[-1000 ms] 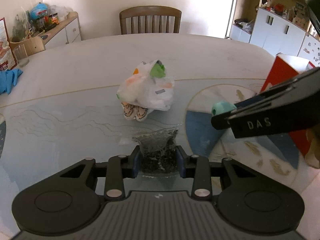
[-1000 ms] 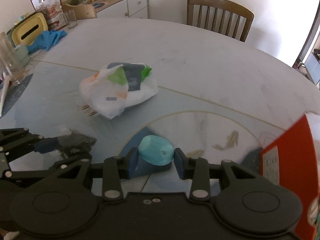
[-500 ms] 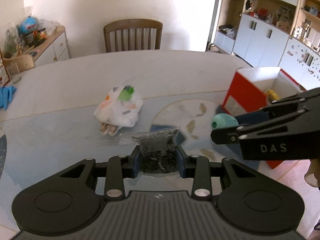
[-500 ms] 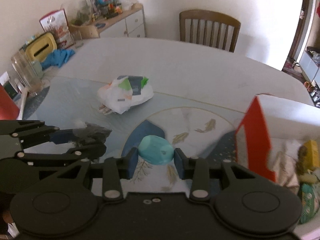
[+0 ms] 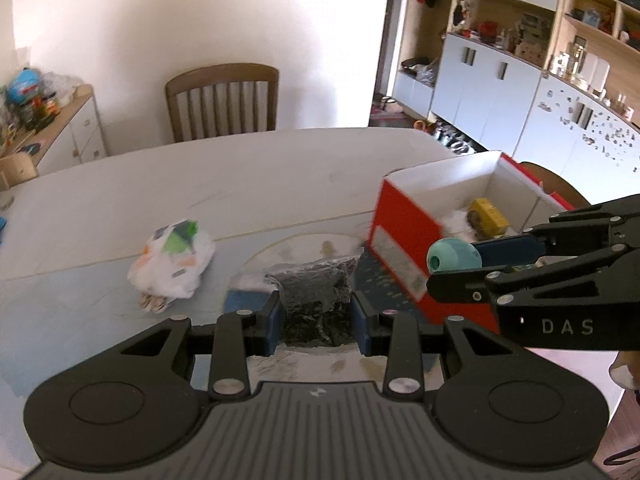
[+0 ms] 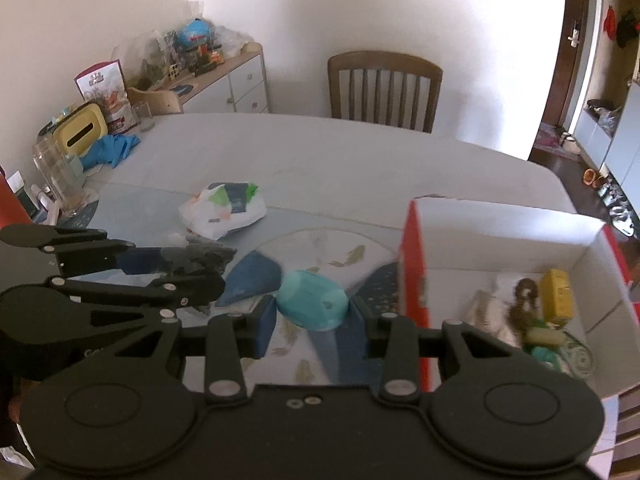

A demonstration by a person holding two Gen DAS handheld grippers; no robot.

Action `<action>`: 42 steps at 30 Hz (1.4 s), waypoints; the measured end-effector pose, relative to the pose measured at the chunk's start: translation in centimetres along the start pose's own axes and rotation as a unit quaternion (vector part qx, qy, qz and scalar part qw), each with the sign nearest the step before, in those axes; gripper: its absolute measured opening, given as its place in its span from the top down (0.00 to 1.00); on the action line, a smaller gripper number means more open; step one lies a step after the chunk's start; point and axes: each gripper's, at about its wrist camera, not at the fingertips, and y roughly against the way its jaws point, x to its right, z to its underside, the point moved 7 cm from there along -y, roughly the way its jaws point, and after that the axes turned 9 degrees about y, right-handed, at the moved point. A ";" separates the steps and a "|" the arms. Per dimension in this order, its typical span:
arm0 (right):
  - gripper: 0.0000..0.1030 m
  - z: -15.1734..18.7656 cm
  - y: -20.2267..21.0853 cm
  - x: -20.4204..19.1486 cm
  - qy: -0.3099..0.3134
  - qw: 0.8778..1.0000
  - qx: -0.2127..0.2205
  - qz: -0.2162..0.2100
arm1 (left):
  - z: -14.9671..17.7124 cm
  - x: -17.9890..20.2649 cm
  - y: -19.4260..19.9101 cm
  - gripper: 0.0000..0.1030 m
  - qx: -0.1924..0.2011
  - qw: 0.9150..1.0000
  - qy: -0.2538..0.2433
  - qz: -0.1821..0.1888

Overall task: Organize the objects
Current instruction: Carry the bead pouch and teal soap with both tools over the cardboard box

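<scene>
— Objects first, biggest down: what do you have on the table (image 6: 360,152)?

— I see the red box (image 6: 414,264) with white inner walls standing open at the right end of the table. Inside it lie a yellow packet (image 6: 558,294), something brown and a few small bits I can't make out. Well apart from it, toward the middle, a white plastic bag (image 5: 172,266) of goods lies on the patterned mat.

— And what am I looking at in your left gripper (image 5: 318,314)?

— My left gripper is closed onto a dark crinkled pouch (image 5: 316,300); both blue pads press its sides, and it hangs above the mat, just left of the box's red wall.

— The right one?

— My right gripper (image 6: 312,312) is clamped on a teal egg-shaped object (image 6: 312,304), pads tight on either end. In the left wrist view that teal object (image 5: 454,260) sits in front of the box's near corner, roughly level with the rim; I can't tell whether it is over the opening.

— Anything behind?

— A wooden chair (image 5: 222,100) at the far side.
</scene>
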 end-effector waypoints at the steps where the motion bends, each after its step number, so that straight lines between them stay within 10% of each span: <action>1: 0.64 0.2 0.4 0.5 -0.001 1.000 0.004 0.001 | -0.1 0.6 0.0 0.66 0.000 1.000 -0.003 0.002; 42: 0.64 8.4 1.8 22.2 -0.066 0.995 -0.003 0.070 | -4.1 20.5 -12.0 0.66 -0.046 0.996 -0.077 -0.009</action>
